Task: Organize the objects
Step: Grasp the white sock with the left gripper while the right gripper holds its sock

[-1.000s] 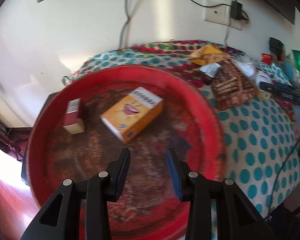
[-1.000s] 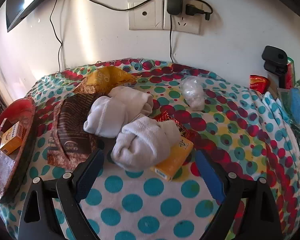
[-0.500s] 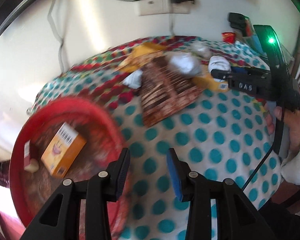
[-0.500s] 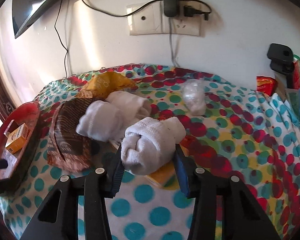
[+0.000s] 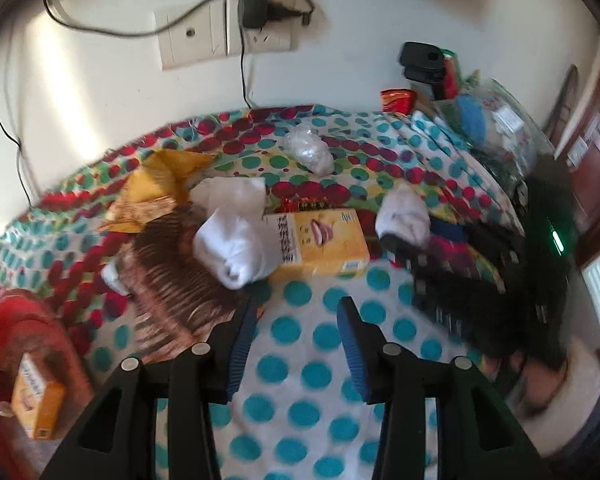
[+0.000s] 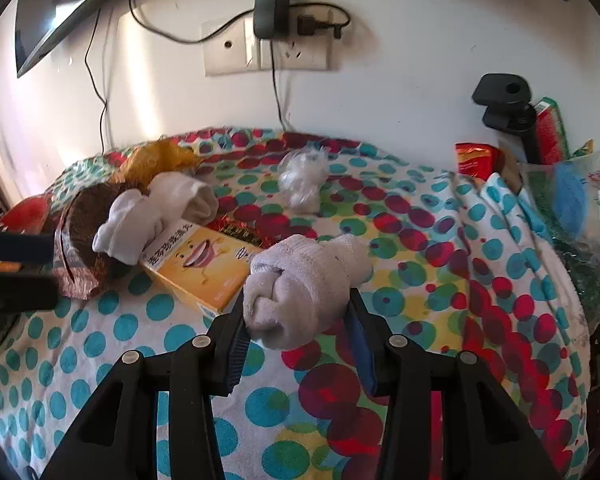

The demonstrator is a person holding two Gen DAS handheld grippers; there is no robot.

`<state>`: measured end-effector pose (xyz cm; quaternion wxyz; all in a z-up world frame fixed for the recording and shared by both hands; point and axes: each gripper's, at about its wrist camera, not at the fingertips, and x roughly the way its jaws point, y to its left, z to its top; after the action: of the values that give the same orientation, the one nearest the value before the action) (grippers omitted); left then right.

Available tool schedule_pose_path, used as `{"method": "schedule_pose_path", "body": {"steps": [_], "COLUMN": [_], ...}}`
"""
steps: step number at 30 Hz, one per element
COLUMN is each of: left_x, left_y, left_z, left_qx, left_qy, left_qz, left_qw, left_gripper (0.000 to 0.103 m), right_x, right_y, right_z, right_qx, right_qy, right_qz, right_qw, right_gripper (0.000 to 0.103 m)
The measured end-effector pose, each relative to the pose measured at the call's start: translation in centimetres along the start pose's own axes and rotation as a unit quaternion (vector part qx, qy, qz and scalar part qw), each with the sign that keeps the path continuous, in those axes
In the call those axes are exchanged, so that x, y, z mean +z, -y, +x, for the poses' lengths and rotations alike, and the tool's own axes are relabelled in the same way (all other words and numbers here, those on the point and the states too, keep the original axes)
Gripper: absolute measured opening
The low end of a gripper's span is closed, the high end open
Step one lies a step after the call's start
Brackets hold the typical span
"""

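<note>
We have the right gripper (image 6: 296, 320) clamped on a rolled white sock bundle (image 6: 300, 280), lifted just off the dotted tablecloth (image 6: 160, 360) near the middle of the table. To carry it well we should keep the squeeze firm on the knotted end, since the soft roll could slump out, and raise it clear before swinging it away. The left gripper (image 5: 296, 344) holds nothing; its jaws have just been opening, with bare cloth between them, over the near part of the table. Ahead of it lie a yellow cardboard box (image 5: 320, 240) with a second white sock roll (image 5: 236, 236) resting on its left end, a brown foil packet (image 5: 168, 280) and a crumpled clear plastic bag (image 5: 310, 150) farther off. The red round tray (image 5: 4, 332), at the left edge, already holds another yellow box (image 5: 36, 396).
</note>
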<state>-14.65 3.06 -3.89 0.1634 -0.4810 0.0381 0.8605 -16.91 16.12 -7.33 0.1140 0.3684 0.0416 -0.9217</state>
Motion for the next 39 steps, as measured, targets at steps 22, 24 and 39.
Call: {"method": "schedule_pose_path", "body": {"steps": [22, 24, 39], "left_x": [2.1, 2.4, 2.5], "left_y": [-3.7, -3.8, -2.8], "left_z": [5.1, 5.3, 4.2], "left_qx": [0.044, 0.057, 0.062], "left_qy": [0.008, 0.005, 0.014], "left_qz": [-0.073, -0.074, -0.033], "left_qw": [0.9963, 0.9956, 0.9974], "left_gripper": [0.037, 0.040, 0.054], "right_x": [-0.1, -0.1, -0.1], "right_y": [0.3, 0.2, 0.5], "right_z": [0.8, 0.8, 2.1], "right_qx": [0.049, 0.052, 0.063], "right_qy": [-0.015, -0.014, -0.047], "right_qz": [0.029, 0.031, 0.053], "right_qw": [0.998, 0.998, 0.995], "right_gripper": [0.043, 0.044, 0.050]}}
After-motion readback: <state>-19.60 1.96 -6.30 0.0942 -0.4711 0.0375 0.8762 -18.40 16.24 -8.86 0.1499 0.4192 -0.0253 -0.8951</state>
